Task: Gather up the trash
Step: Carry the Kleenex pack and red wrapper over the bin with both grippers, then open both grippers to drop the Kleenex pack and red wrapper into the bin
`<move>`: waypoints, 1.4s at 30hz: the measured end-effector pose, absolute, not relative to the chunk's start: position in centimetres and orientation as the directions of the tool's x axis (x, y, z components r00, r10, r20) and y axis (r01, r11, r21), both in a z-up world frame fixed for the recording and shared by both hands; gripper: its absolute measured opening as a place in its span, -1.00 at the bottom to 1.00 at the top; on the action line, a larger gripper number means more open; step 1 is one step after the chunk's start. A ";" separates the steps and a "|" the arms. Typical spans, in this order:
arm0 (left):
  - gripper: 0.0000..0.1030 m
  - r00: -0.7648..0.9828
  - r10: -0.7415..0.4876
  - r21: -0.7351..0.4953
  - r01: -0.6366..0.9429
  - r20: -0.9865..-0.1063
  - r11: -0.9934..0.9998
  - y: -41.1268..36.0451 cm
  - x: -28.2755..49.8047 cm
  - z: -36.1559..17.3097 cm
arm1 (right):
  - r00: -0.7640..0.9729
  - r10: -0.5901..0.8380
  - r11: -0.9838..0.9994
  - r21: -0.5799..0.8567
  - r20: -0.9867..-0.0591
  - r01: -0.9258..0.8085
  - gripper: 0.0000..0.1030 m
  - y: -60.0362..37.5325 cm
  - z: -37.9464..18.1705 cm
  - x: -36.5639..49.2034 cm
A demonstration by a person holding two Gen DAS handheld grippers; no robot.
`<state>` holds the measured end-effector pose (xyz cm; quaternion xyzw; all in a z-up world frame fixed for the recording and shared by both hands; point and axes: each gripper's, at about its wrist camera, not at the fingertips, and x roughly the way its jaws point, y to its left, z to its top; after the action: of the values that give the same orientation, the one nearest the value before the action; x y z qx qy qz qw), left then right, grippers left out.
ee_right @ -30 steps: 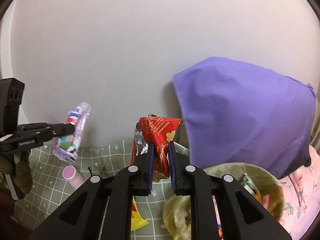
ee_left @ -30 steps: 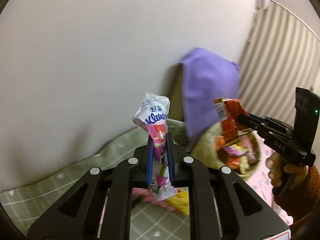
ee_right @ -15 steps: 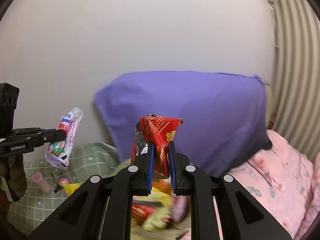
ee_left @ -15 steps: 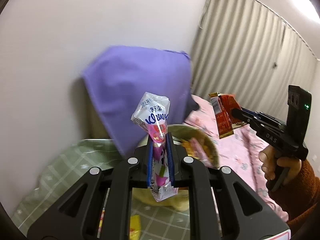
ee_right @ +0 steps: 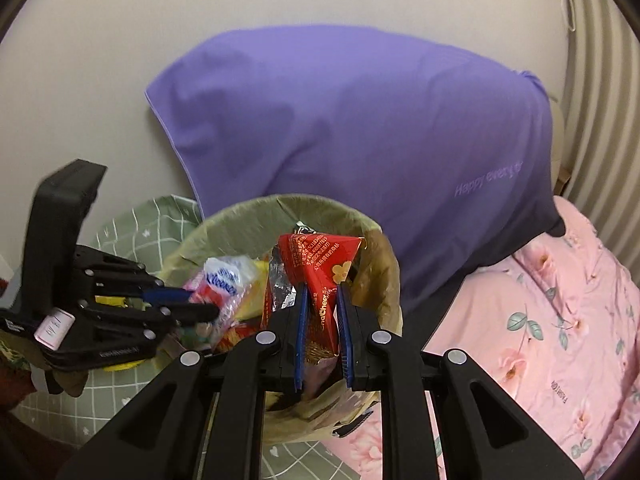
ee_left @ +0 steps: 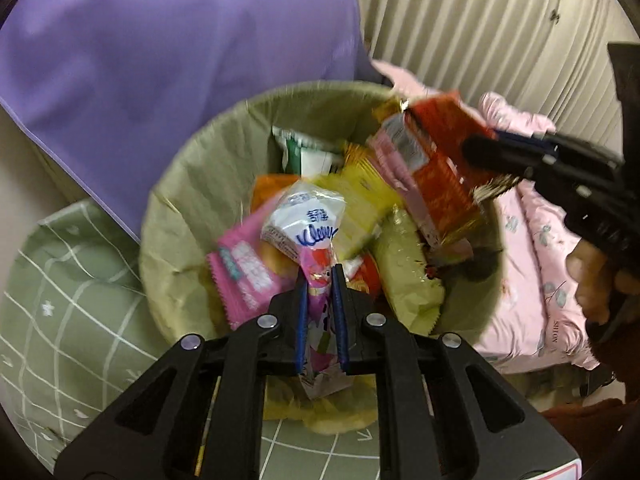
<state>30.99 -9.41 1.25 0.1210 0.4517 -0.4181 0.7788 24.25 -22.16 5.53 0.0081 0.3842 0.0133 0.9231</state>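
My left gripper (ee_left: 319,280) is shut on a pink and white Kleenex tissue packet (ee_left: 304,228) and hangs over the mouth of a round trash bin (ee_left: 188,152) lined with an olive bag. Several snack wrappers lie inside the bin. From the right, my right gripper (ee_left: 480,152) holds a red snack wrapper (ee_left: 436,168) above the bin's far side. In the right wrist view, the right gripper (ee_right: 322,292) is shut on that red wrapper (ee_right: 320,264) just above the bin (ee_right: 248,208). The left gripper (ee_right: 208,306) comes in from the left with the tissue packet (ee_right: 224,280).
A purple pillow (ee_right: 360,128) leans on the wall right behind the bin. Pink floral bedding (ee_right: 540,320) lies to the right, green checked sheet (ee_left: 60,300) to the left. A ribbed curtain (ee_left: 480,20) hangs at the back right. A person's hand (ee_left: 592,280) grips the right handle.
Both grippers swung right and tipped downward, from facing the wall to hanging over the bin's mouth. Each kept its wrapper pinched throughout.
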 end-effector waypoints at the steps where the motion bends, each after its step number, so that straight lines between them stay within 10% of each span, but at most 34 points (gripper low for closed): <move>1: -0.79 0.237 -0.538 -0.194 0.757 -0.809 0.624 -9.8 31.2 0.9 | 0.700 0.035 0.999 0.027 -0.714 -0.023 -0.71 -22.4 5.2 24.6; 16: -0.78 0.213 -0.601 -0.302 0.709 -0.770 0.638 -9.1 33.4 2.1 | 0.679 0.084 0.996 0.033 -0.729 -0.088 -0.69 -23.0 3.4 26.4; 31: 0.02 0.338 -0.651 -0.322 0.660 -0.680 0.679 -3.1 30.5 6.3 | 0.683 0.044 0.999 0.039 -0.729 -0.024 -0.24 -21.4 4.0 25.0; 42: 0.07 0.536 -0.555 -0.269 0.520 -0.636 0.811 6.8 27.8 7.3 | 0.751 0.061 0.998 0.036 -0.657 -0.049 -0.16 -17.9 6.8 23.4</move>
<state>27.77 6.76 7.28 -0.0238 0.3711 -0.3067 0.8762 23.43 -17.91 6.80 0.0085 0.3514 0.0292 0.9357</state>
